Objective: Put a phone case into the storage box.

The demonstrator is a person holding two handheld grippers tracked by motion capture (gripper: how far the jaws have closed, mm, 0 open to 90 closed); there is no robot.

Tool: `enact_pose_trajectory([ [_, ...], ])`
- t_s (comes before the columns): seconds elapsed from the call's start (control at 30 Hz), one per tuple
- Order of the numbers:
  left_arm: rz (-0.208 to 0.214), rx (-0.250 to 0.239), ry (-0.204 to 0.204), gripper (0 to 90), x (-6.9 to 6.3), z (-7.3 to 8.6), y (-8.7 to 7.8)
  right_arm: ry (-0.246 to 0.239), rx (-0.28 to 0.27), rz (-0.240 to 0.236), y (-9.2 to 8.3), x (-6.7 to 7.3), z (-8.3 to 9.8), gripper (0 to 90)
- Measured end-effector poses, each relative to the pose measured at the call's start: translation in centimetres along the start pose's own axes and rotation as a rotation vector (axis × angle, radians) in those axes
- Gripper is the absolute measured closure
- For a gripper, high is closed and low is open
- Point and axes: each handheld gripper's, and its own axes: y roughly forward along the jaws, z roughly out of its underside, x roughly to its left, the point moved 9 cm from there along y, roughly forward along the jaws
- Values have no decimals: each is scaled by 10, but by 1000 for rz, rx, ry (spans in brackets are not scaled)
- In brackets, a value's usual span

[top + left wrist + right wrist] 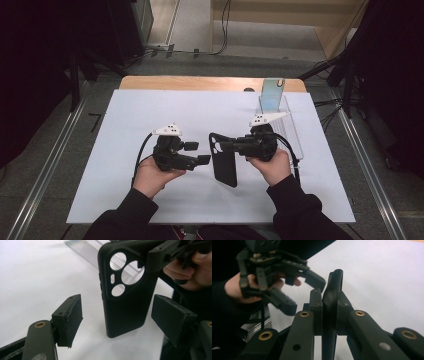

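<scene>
Right gripper clamps phone case (upright).

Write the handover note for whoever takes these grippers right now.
Right gripper: shut on the black phone case, holding it upright above the white table.
Left gripper: open, beside the case, jaws not touching it.
Clear stand with a phone sits at the far right.
Done: case lifted.
Left: probably bring case and phone together.

Probably a lab: white table, metal floor rails, loose cables.
</scene>
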Motion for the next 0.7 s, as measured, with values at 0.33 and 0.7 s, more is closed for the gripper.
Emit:
enact_pose_trajectory([
  [0.33,48,22,89,250,2,-8,-4,-54,9,-71,-1,6,6,779],
  [0.7,147,64,157,281,1,-11,0,-94,26,-131,3,14,9,778],
])
